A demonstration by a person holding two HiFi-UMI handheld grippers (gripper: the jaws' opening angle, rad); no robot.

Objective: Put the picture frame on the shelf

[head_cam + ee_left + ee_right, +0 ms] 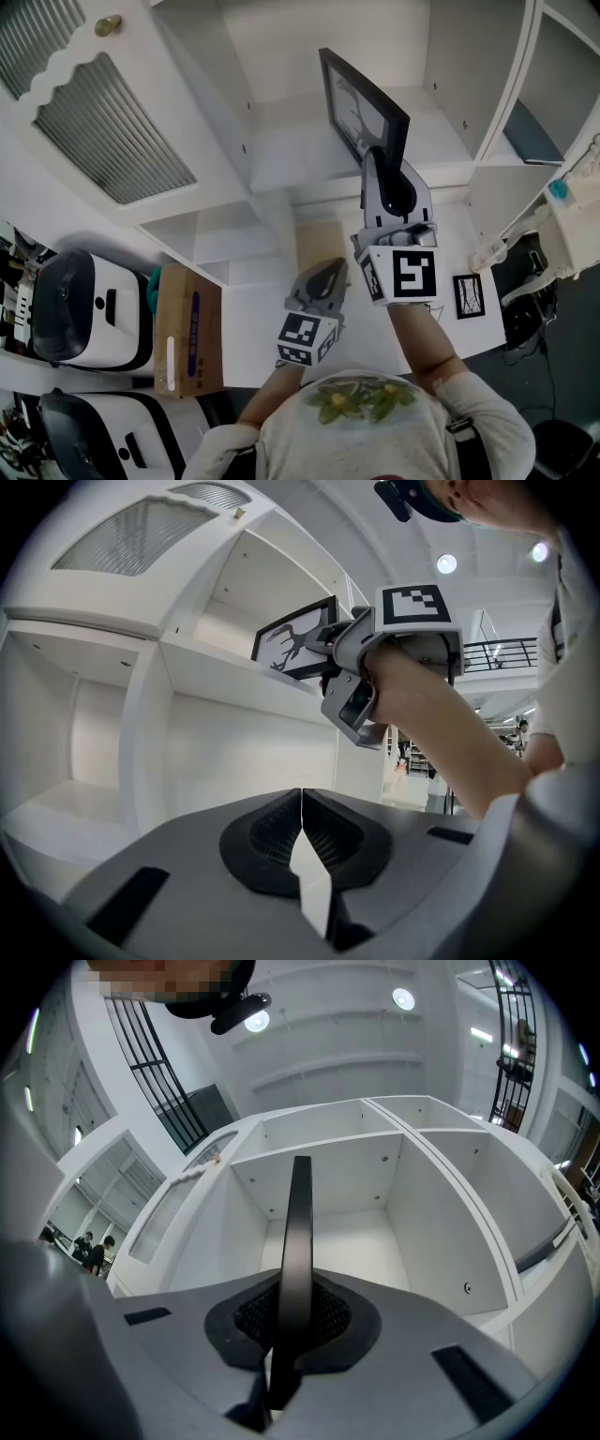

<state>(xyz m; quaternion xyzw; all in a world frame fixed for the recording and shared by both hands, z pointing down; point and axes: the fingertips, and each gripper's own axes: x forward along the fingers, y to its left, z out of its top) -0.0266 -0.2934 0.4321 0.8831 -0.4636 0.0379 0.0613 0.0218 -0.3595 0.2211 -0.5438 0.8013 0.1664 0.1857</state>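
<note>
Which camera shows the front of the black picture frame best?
The left gripper view: the picture frame faces it, front showing. The head view sees it slanted. The right gripper view shows only its thin edge.

Bright, even overhead light; fisheye-warped edges in gripper views.
</note>
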